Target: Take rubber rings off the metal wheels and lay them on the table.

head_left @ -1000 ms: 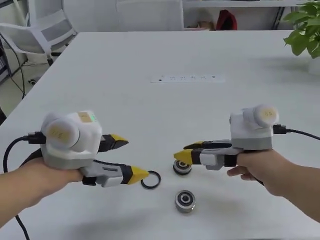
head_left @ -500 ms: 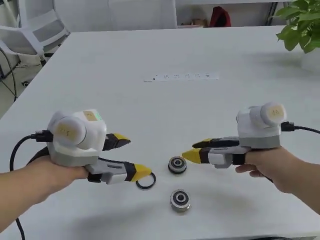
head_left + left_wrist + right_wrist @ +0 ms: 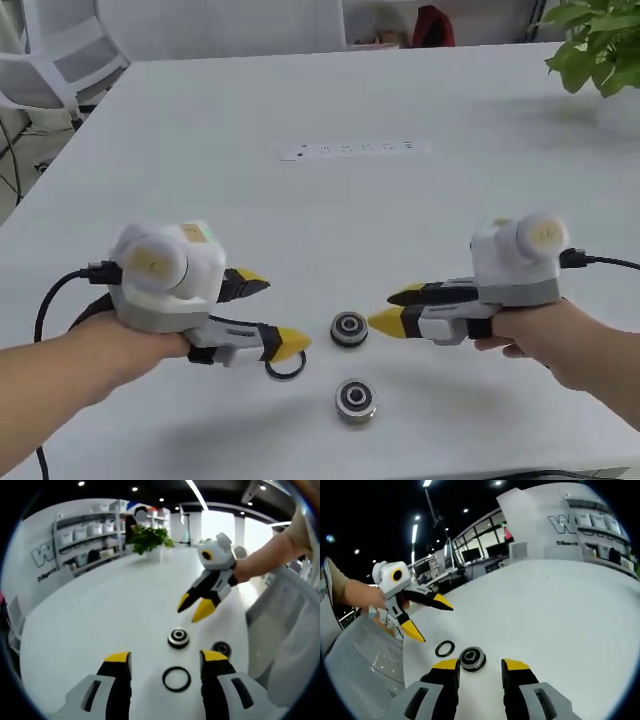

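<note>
Fingers (image 3: pixel 285 342) on the left gripper (image 3: pixel 277 312) and right gripper (image 3: pixel 386 308) are spread apart, gripping nothing, over the white desk (image 3: pixel 300 220) near its front edge. Two metal wheels (image 3: pixel 349 328) sit between them. One rubber ring (image 3: pixel 164 679) lies flat on the desk by the wheels, half hidden under a left finger. Can't tell if the wheels still wear rings.

Left claw (image 3: pixel 166 657) spread, loose rubber ring (image 3: pixel 176 679) between its jaws, metal wheel (image 3: pixel 178 638) beyond, right claw (image 3: pixel 196 609) facing
</note>
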A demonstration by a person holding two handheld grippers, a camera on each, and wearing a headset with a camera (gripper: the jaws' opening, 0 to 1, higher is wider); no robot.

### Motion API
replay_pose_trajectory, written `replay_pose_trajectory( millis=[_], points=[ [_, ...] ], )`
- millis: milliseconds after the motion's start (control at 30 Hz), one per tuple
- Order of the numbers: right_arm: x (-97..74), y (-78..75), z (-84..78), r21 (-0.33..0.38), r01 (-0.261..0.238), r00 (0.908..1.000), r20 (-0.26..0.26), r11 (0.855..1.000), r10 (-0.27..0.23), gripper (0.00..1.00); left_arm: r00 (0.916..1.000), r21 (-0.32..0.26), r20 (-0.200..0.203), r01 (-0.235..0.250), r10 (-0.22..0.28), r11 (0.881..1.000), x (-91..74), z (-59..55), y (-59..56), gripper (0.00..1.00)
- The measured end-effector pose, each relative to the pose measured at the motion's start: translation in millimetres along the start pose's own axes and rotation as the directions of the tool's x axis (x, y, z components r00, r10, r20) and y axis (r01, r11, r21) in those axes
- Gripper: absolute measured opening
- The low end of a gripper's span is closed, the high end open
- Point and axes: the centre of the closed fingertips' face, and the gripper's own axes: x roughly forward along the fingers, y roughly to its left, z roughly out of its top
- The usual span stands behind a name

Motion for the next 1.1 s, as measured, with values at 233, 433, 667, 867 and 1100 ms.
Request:
replay_pose_trajectory(
  millis=[233, 433, 667, 867, 1100],
  points=[
    [5.4, 1.4, -8.8, -0.030, -0.009, 0.9997, -0.022, 1.000, 0.008, 0.31, 0.9999, -0.004, -0.007, 0.008, -0.008, 1.000, 7.4, -1.4, -0.8, 0.54],
    [9.6, 3.7, -16.3, -0.065, -0.022, 0.9987, -0.047, 0.998, 0.019, 0.29, 0.9998, -0.007, -0.010, 0.017, -0.017, 1.000, 14.3, -2.2, -3.6, 0.53],
    [14.1, 5.7, -19.6, -0.089, -0.036, 0.9980, -0.055, 0.995, 0.031, 0.26, 0.9994, -0.007, -0.015, 0.032, -0.032, 0.999, 21.9, -2.3, -7.6, 0.51],
    [18.1, 7.1, -21.2, -0.108, -0.048, 0.9973, -0.060, 0.993, 0.042, 0.23, 0.9989, -0.007, -0.018, 0.043, -0.043, 0.999, 29.2, -1.8, -10.6, 0.50],
    [21.7, 8.4, -23.9, -0.127, -0.059, 0.9965, -0.067, 0.990, 0.051, 0.20, 0.9981, -0.011, -0.024, 0.057, -0.057, 0.998, 36.9, -1.6, -13.5, 0.46]
  ],
)
